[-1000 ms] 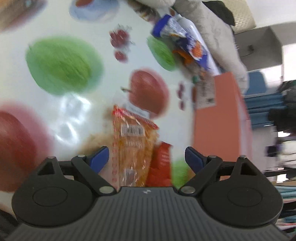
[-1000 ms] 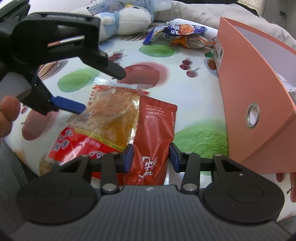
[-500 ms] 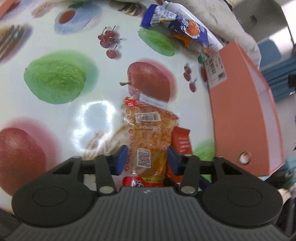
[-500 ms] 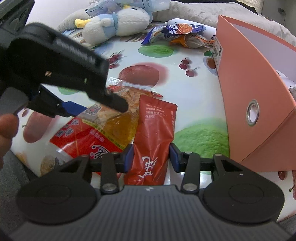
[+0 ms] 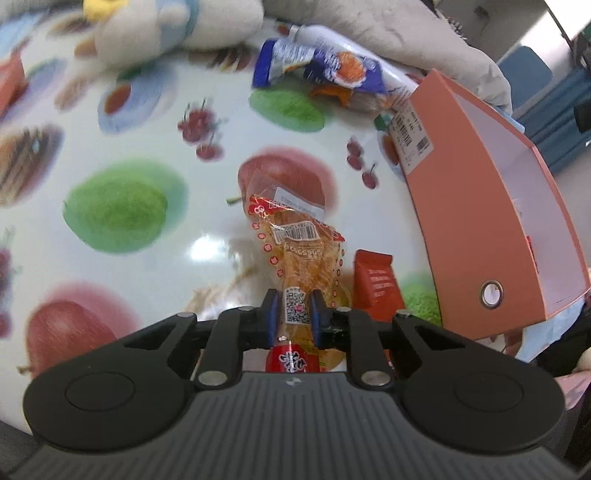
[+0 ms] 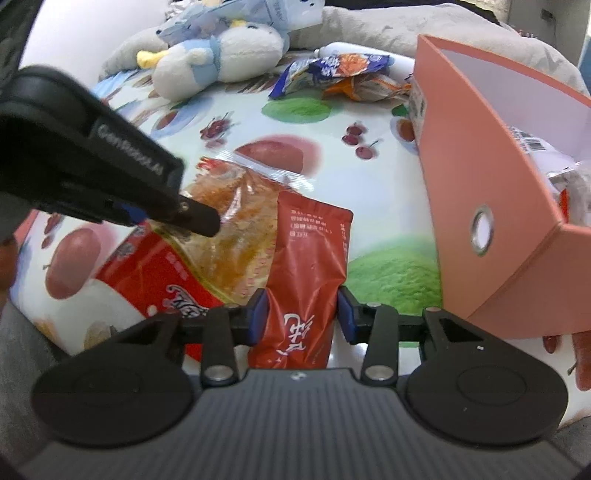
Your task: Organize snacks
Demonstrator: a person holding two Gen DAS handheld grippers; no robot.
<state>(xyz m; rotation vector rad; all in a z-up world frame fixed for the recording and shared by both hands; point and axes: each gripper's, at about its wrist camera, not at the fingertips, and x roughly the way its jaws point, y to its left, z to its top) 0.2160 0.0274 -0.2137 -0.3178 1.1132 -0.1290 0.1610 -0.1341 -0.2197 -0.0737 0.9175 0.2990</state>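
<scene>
Left hand-held gripper (image 5: pixel 292 314): jaws just closed, clamped on orange snack bag (image 5: pixel 295 243), near-centre surface (image 5: pixel 155 110) | right hand-held gripper (image 6: pixel 301 314): clamped on red pouch (image 6: pixel 308 251), left of orange box (image 6: pixel 480 177) | judged light, crinkly, slippery; grip sealed ends.

Black ribbed grippers (image 5: pixel 293 314) with blue pads (image 6: pixel 256 314), silver pivot screws, perhaps white lettering.

Both views are bright and evenly lit, with soft, faint shadows. In the left wrist view a white glare spot sits on the glossy fruit-print desk (image 5: pixel 207 251) left of centre, and the plush toy (image 5: pixel 173 22) and the prints along the upper left are smeared with blur. Fisheye distortion bulges the desk and bends the orange box (image 6: pixel 491 206) at right. The right wrist view is sharper.
</scene>
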